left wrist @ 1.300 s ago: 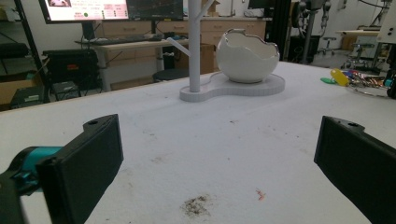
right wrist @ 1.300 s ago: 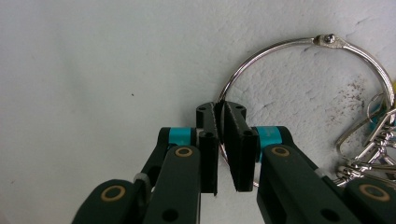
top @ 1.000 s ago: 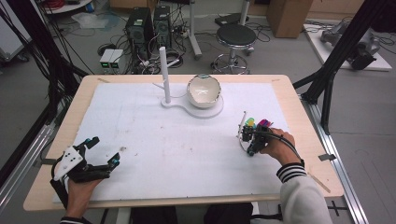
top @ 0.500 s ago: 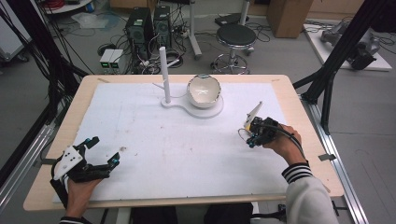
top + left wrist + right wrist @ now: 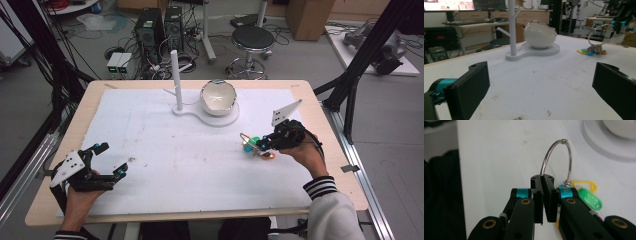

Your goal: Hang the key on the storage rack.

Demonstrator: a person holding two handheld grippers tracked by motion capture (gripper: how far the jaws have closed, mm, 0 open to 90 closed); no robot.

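Observation:
A metal key ring (image 5: 564,155) carries coloured plastic tags, green (image 5: 591,199) and yellow (image 5: 584,185) among them. My right gripper (image 5: 543,178) is shut on the ring's wire, and the ring arches above the jaws. From above, that gripper (image 5: 260,145) holds the ring and tags (image 5: 250,146) just over the white mat, right of centre. In the left gripper view the ring (image 5: 602,35) hangs at the far right with the tags (image 5: 591,52) low near the mat. My left gripper (image 5: 107,160) rests open at the near left with nothing between its pads (image 5: 471,87).
A white stand (image 5: 176,80) with a post and short pegs rises at the back centre, its base (image 5: 220,120) also bearing a white broken-egg bowl (image 5: 218,96). The wooden table edge (image 5: 320,115) runs to the right. Stools and cables lie on the floor behind.
My right gripper has lifted the key ring off the mat and carried it left and nearer, turning so the ring points left. The left gripper has stayed put.

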